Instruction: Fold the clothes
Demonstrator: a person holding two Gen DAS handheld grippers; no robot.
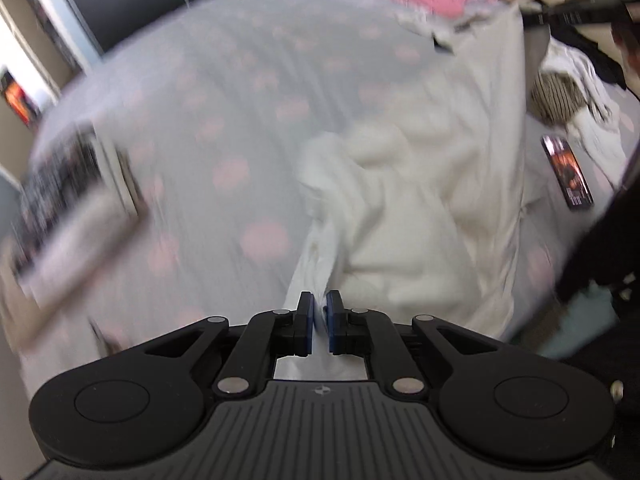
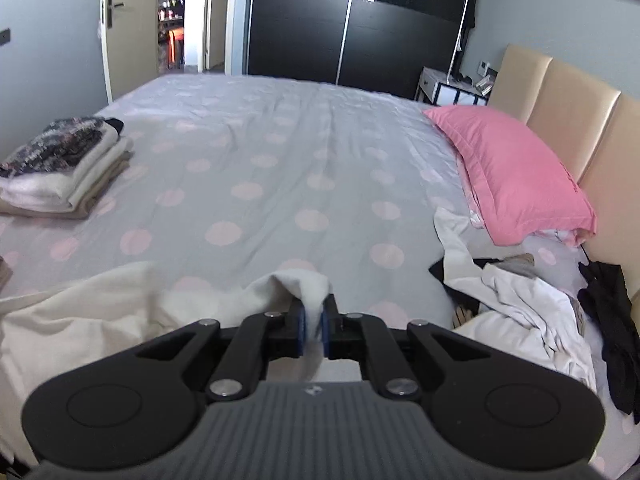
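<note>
Left gripper: the left gripper (image 1: 320, 322) has its jaws pinched tight on a thin fold of the white garment (image 1: 404, 216), cloth squeezed between the blue pads (image 1: 306, 316).
Right gripper: the right gripper (image 2: 314, 330) is clamped on another bunched edge of the same white garment (image 2: 80, 332), a tuft of fabric poking up above its blue pads (image 2: 325, 334).
Garment: it lies crumpled on the near part of the bed, rumpled and creased in the left wrist view, draped to the left of the gripper in the right wrist view.
Bed: grey sheet with pale pink dots (image 2: 260, 168), mostly bare across the middle; badly smeared by motion blur in the left wrist view.
Folded stack: there it is at the far left of the bed, a neat folded pile (image 2: 60, 168) with a dark patterned piece on top of pale ones, well apart from the held garment.
Unfolded heap: on the right side, a loose heap of white and black clothes (image 2: 520, 304) sits just below the pink pillow (image 2: 508, 168).
Pillow: it leans against the beige padded headboard (image 2: 560, 104).
Room: black wardrobe (image 2: 360, 28) behind the bed, open doorway to its left.
Small item: a dark card-like object (image 1: 567, 174) lies on the sheet to the right of the garment; what it is I cannot tell.
</note>
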